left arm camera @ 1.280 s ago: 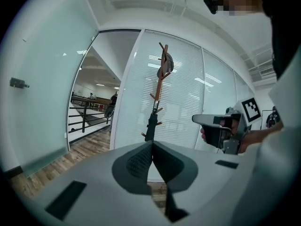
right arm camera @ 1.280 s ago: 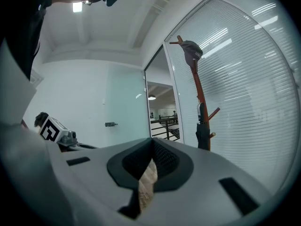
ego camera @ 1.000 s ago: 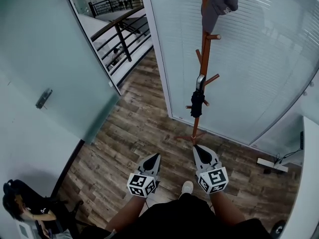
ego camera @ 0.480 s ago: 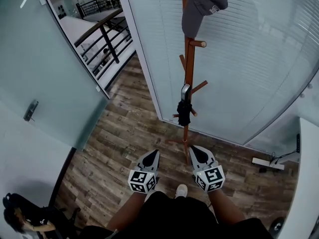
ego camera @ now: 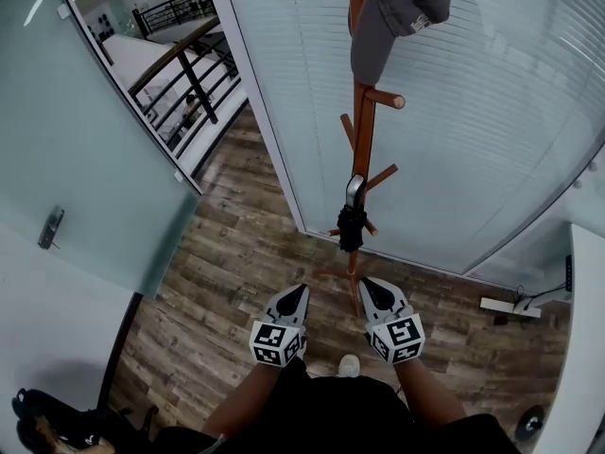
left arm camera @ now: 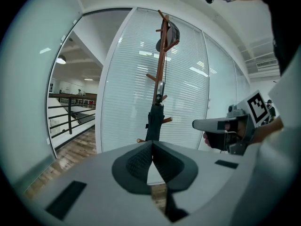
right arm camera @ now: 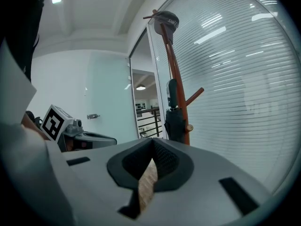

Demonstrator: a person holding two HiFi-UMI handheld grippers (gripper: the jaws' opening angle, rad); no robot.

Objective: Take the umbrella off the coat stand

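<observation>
Black and folded, the slim fabric umbrella hangs from a low peg of the reddish-brown wooden coat stand, untouched. The left gripper and right gripper, jaws pressed together on nothing, point toward it, so the whole lift remains.

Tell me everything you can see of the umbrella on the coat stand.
The umbrella is short and folded, its black fabric furled tight, with a grey handle on top. It hangs upright against the wooden coat stand, among its lower pegs. Only the stand touches it; how it is hooked on cannot be made out.
</observation>
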